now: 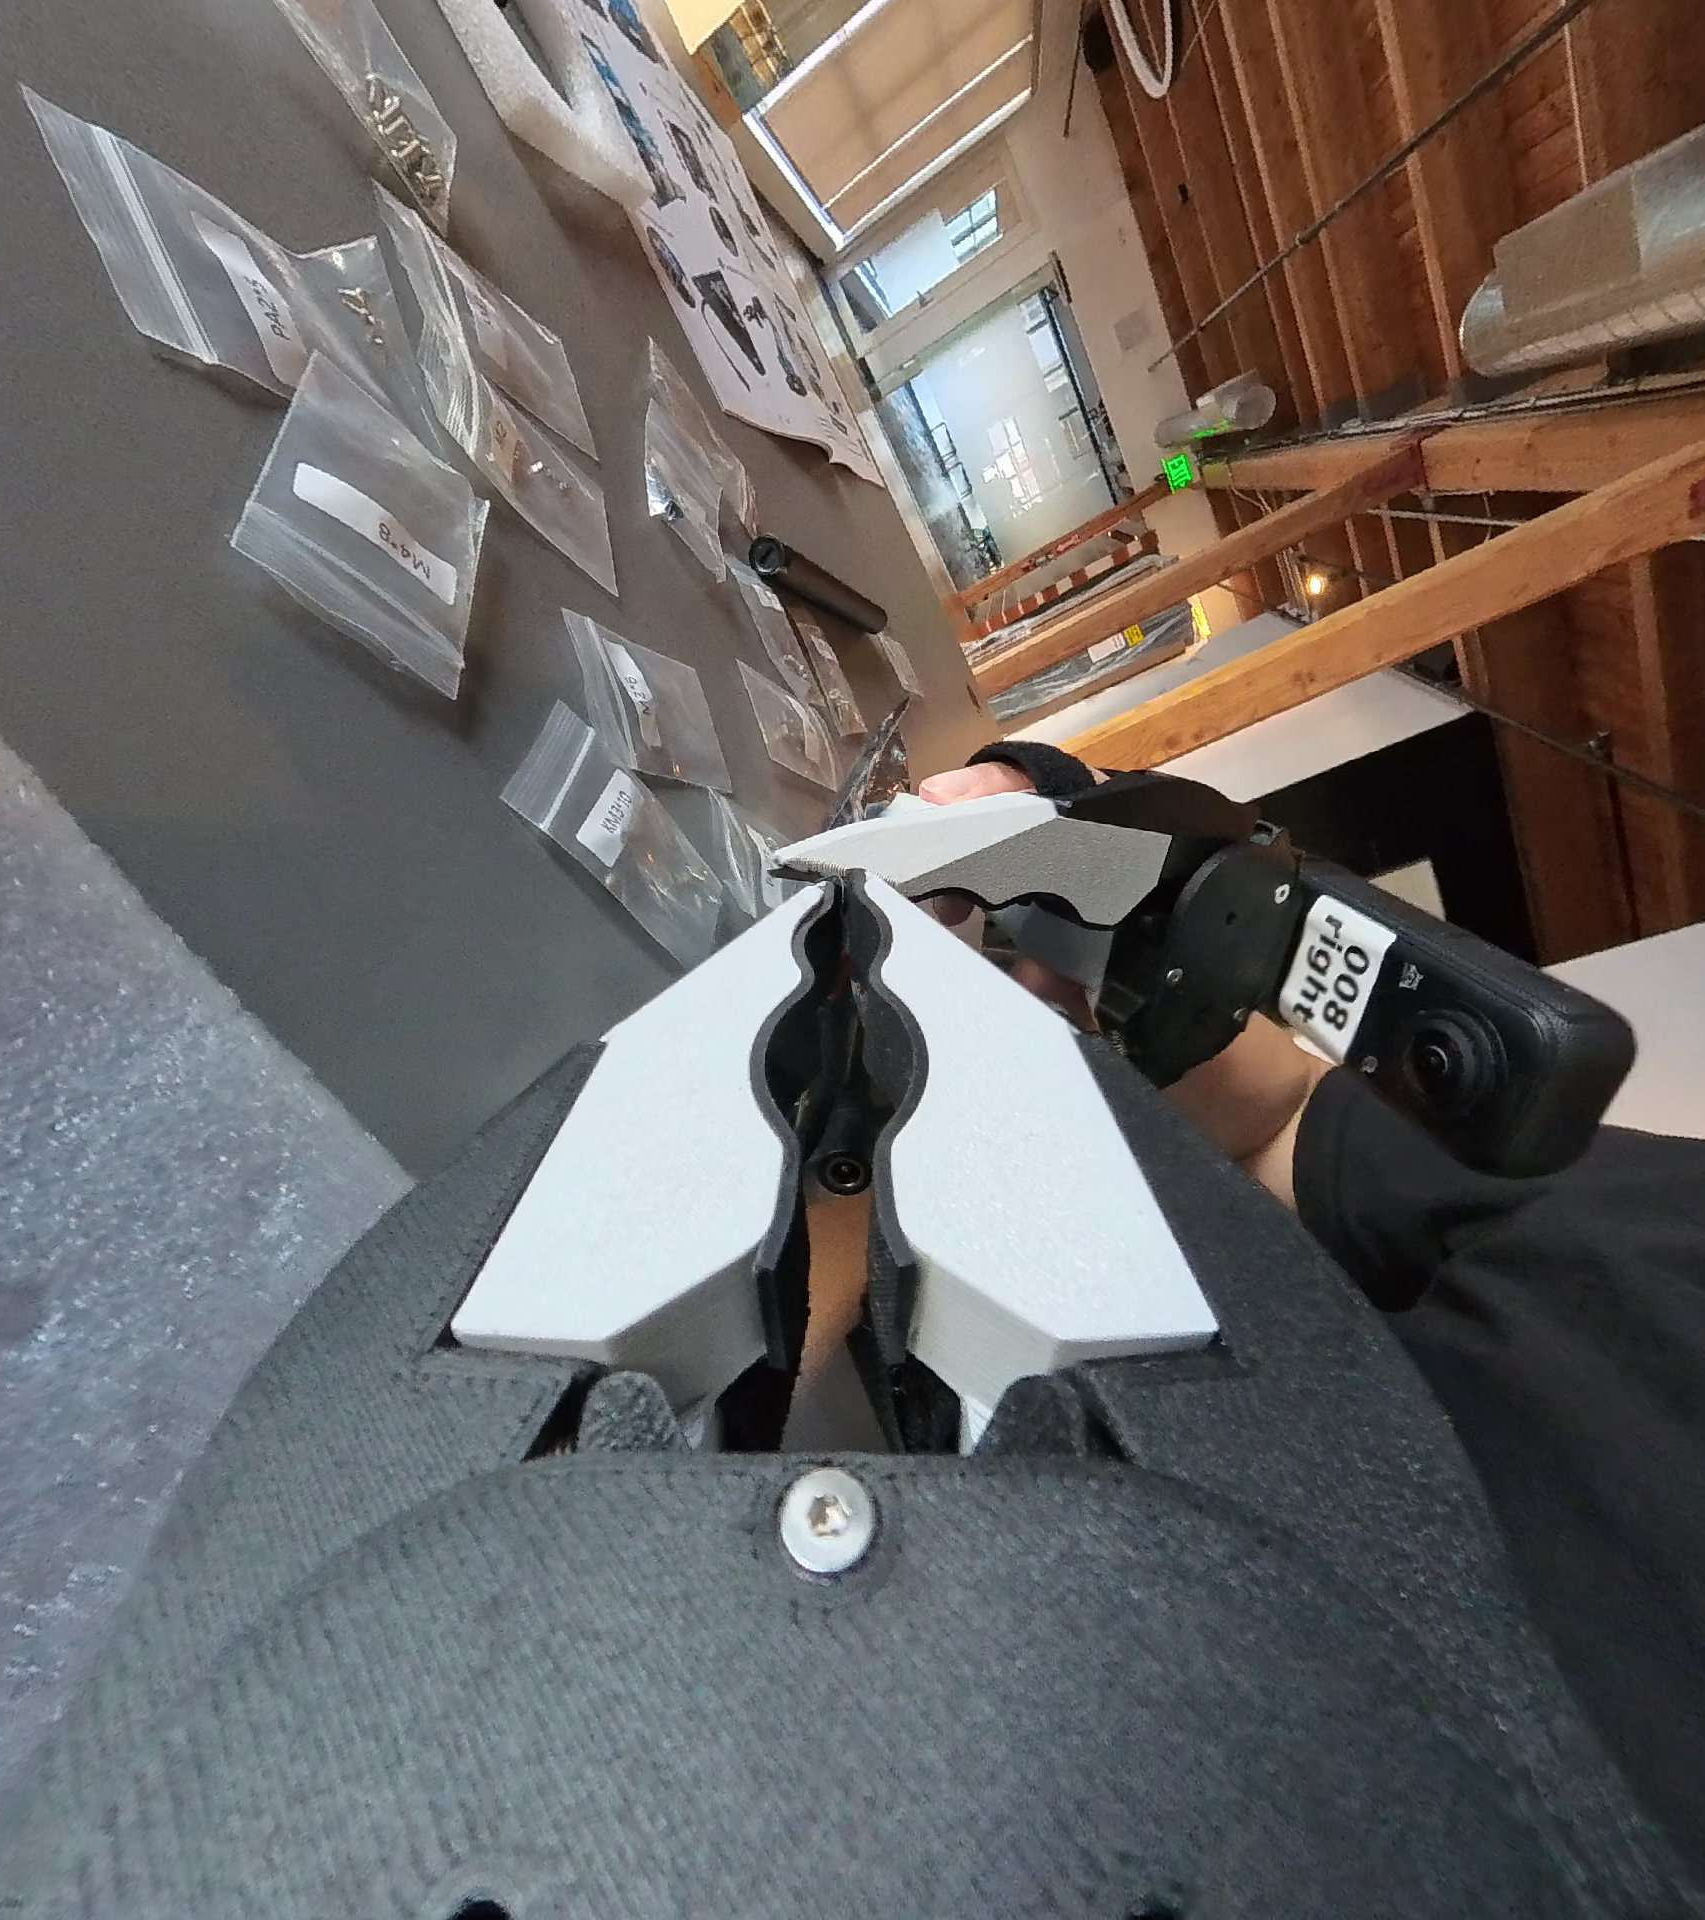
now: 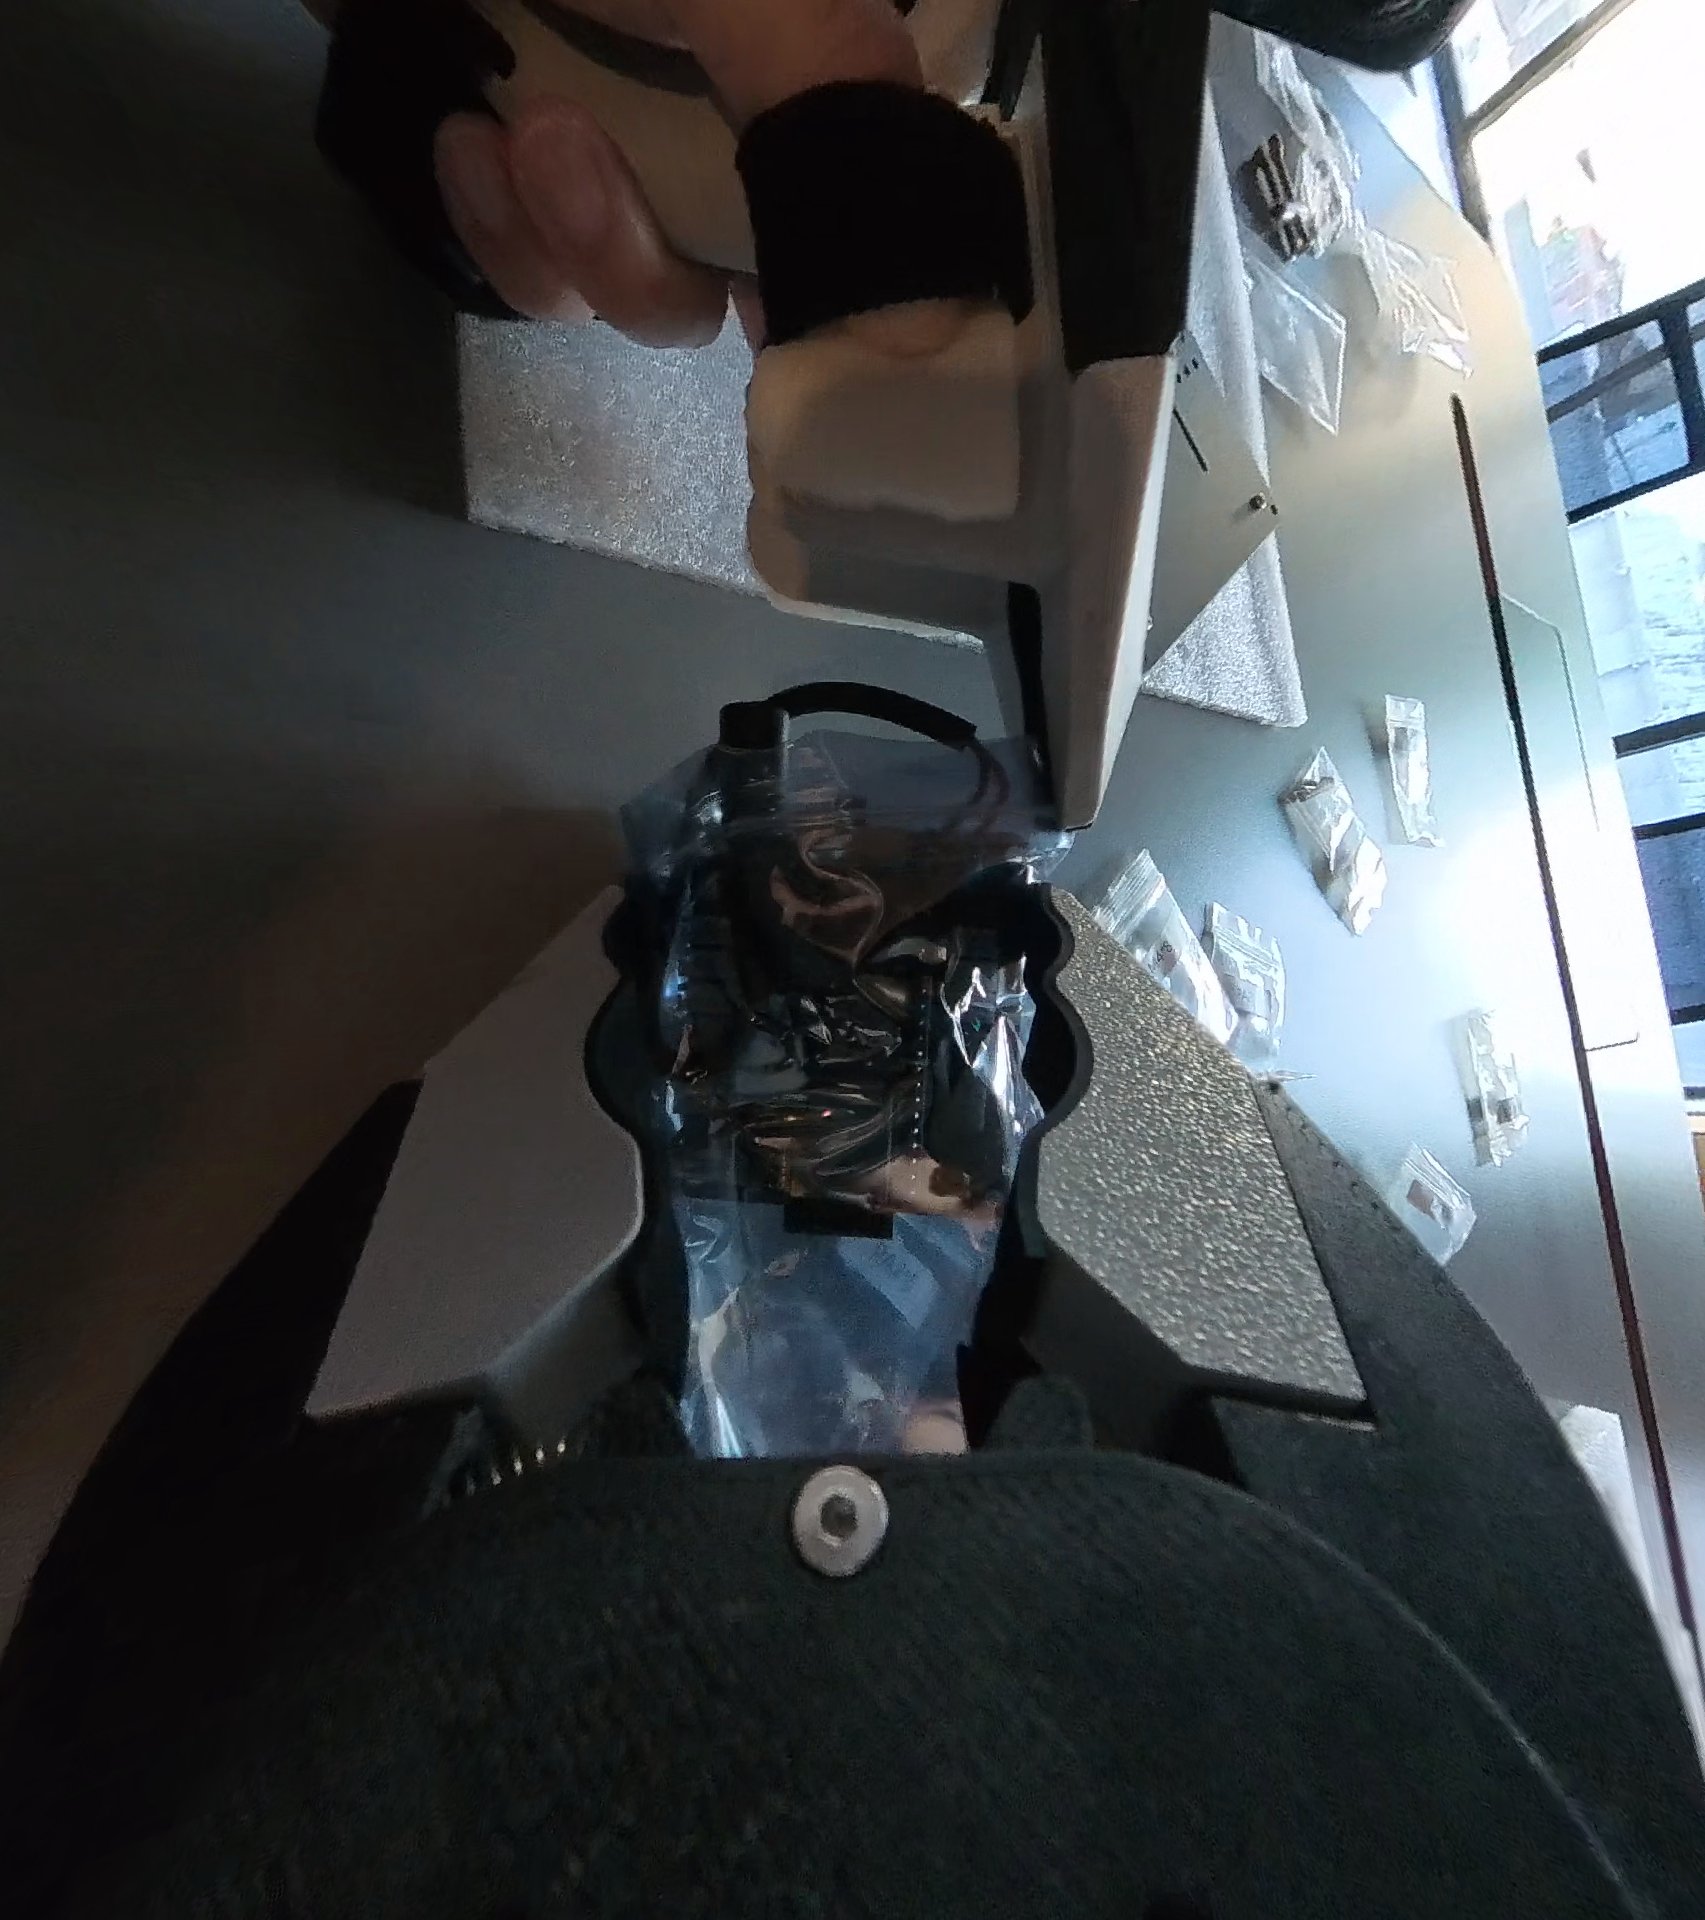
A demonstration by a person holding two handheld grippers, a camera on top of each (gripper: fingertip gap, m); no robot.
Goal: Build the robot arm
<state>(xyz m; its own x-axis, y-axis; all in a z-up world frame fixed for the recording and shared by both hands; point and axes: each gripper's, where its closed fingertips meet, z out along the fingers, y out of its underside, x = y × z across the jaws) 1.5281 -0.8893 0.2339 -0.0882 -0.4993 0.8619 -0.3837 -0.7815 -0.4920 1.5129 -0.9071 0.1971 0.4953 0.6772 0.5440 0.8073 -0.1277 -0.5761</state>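
Note:
My left gripper [image 1: 848,891] is shut on a thin black cable; its barrel plug [image 1: 835,1176] shows between the white fingers. My right gripper [image 2: 837,920] is shut on a crumpled clear bluish plastic bag [image 2: 827,1049] with dark parts inside. The black cable [image 2: 869,694] loops out of the bag's far end to the left gripper's tip [image 2: 1061,800], just beyond my right fingers. In the left wrist view the right gripper [image 1: 812,864], held by a hand, meets my left fingertips tip to tip above the grey table [image 1: 100,675].
Several small clear zip bags [image 1: 360,540] of hardware lie spread over the table, more showing in the right wrist view [image 2: 1336,836]. A black cylinder [image 1: 817,592] and a printed sheet [image 1: 723,260] lie farther off. A foam sheet [image 1: 48,1039] lies on the table to the left of both grippers.

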